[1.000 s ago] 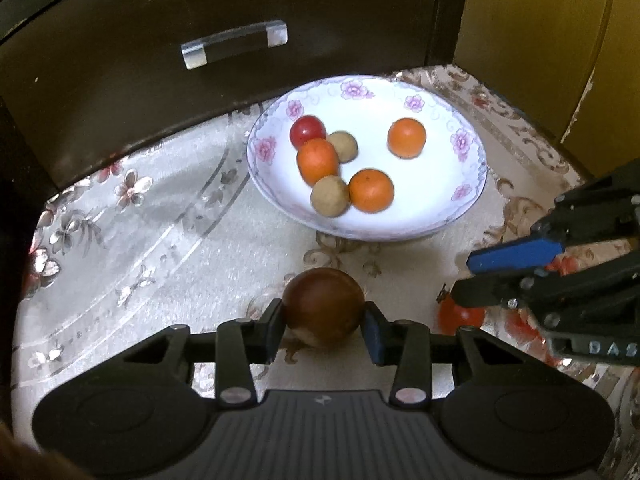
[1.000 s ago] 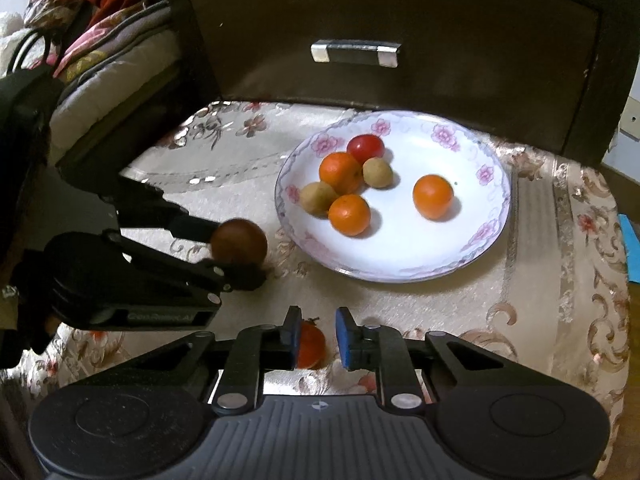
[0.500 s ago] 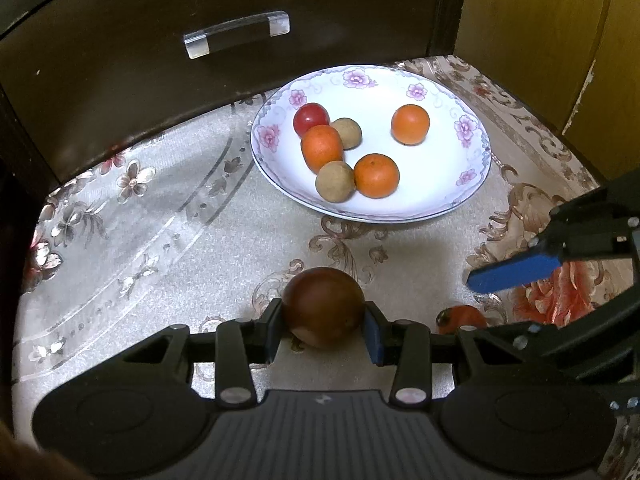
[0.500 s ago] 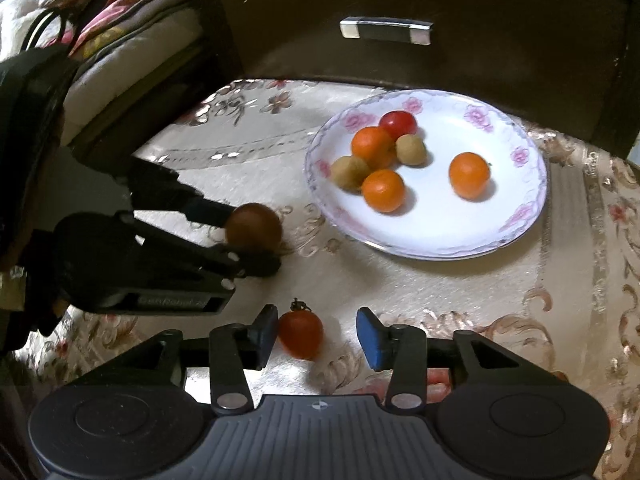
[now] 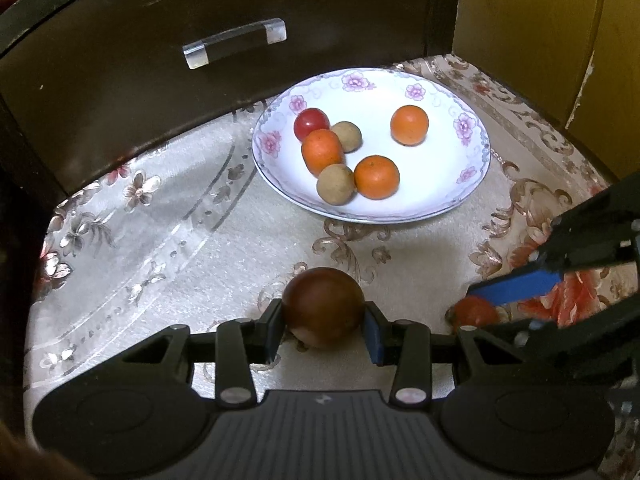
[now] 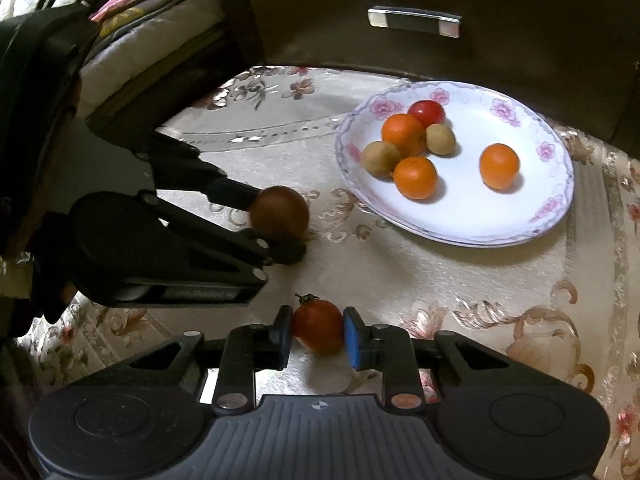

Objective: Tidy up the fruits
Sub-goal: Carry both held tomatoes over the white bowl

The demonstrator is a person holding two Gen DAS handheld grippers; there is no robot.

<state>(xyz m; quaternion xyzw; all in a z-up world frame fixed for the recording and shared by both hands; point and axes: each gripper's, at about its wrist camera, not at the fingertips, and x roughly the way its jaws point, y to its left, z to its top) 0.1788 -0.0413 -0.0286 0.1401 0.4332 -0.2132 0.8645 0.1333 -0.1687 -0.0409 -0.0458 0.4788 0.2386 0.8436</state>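
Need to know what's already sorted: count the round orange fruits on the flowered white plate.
3, all on the flowered white plate: one round orange fruit alone on the right, one beside the red fruit, one nearest the front rim. None looks hidden.

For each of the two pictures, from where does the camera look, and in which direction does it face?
Left wrist view: sits on the left claw, faces forward and down over the cloth toward the plate and the drawer; its fingers grip a dark brown fruit; the right claw enters at right.
Right wrist view: sits on the right claw, faces the same way; its fingers close on a red tomato; the left claw enters at left.
Shared: plate, its six fruits, drawer handle, both held fruits.
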